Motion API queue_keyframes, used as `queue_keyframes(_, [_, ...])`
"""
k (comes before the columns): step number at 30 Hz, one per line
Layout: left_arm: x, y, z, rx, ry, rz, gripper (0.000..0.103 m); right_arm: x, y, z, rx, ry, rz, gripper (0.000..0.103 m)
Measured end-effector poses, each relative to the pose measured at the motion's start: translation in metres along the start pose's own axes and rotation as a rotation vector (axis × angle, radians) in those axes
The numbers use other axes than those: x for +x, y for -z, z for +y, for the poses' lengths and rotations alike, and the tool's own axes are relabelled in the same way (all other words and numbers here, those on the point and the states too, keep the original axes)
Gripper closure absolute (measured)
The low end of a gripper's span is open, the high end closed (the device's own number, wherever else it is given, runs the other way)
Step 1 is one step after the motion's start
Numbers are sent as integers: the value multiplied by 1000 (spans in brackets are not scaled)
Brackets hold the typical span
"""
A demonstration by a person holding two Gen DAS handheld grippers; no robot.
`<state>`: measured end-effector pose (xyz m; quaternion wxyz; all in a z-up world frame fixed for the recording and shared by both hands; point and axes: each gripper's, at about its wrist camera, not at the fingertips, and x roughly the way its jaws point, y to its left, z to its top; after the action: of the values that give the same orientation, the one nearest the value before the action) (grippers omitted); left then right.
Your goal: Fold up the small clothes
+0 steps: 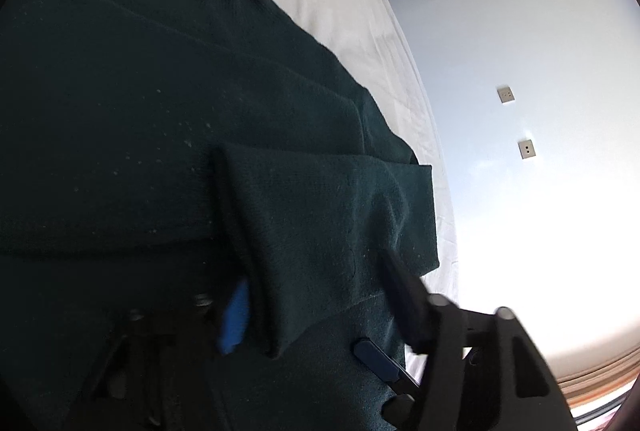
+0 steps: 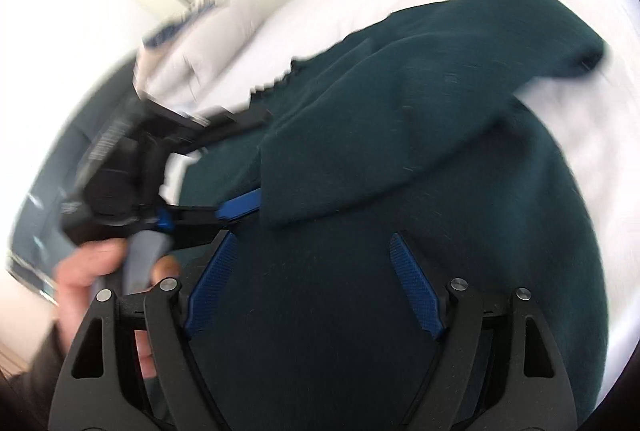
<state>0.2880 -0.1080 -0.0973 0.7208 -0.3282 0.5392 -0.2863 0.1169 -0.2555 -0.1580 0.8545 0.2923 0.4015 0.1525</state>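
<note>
Right tongs (image 2: 312, 283), open and empty, hover over dark green sweater (image 2: 400, 159); at ten o'clock, left tongs (image 2: 256, 167) pinch its folded sleeve (image 1: 320, 223), flattening it.

No readable text anywhere in either view. The black body of the left gripper (image 2: 120, 167), seen from the right wrist, carries pale streaks that could be printing, but blur smears them past reading. The two wall plates (image 1: 505, 94) in the left wrist view bear no legible marks, and the sweater (image 1: 160, 91) shows no label or tag with words.
</note>
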Motion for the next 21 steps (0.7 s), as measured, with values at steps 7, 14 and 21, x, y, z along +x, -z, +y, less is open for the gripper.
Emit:
queue_keyframes(7, [-13,-6,-8,46,-40,-29,96,-23,-22,-32,92,-158,-64,25])
queue_keyframes(14, [-89,-38,9,94,-100,-171,96,-39,-31,-40,70,-131,-59,25])
queue_keyframes(21, [-124,-56,63,13,-155,-233,96,-40,-29,-42,34,-90,-54,24])
